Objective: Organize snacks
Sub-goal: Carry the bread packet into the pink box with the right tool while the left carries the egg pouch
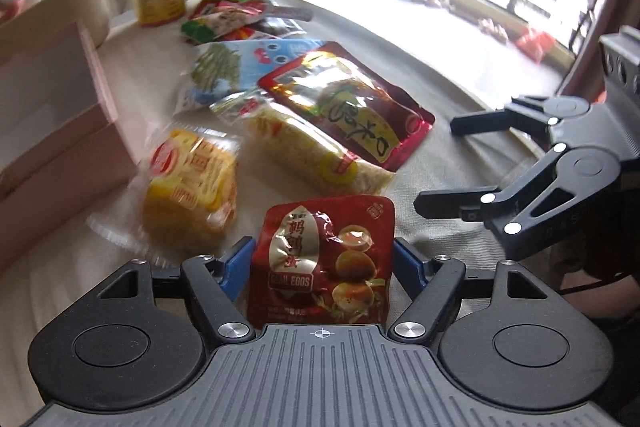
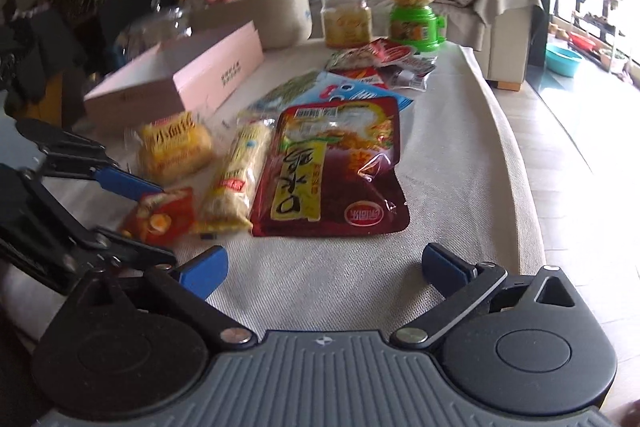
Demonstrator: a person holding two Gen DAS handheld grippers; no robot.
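Observation:
A red quail-egg packet [image 1: 322,259] stands between the blue fingertips of my left gripper [image 1: 324,261], which close on its two sides; it also shows in the right wrist view [image 2: 160,215]. My right gripper [image 2: 324,267] is open and empty over bare cloth, in front of a big red pouch [image 2: 332,167]. Beside the pouch lie a long yellow noodle pack [image 2: 240,171], a yellow snack pack [image 2: 174,147] and a blue bag [image 2: 332,91]. An open pink box [image 2: 180,75] stands at the left.
At the back stand a red-lidded jar [image 2: 346,7], a green candy dispenser [image 2: 414,7], small packets [image 2: 384,61] and a beige container [image 2: 276,15]. The cloth-covered table edge [image 2: 520,163] curves along the right. A sofa [image 2: 480,3] is behind.

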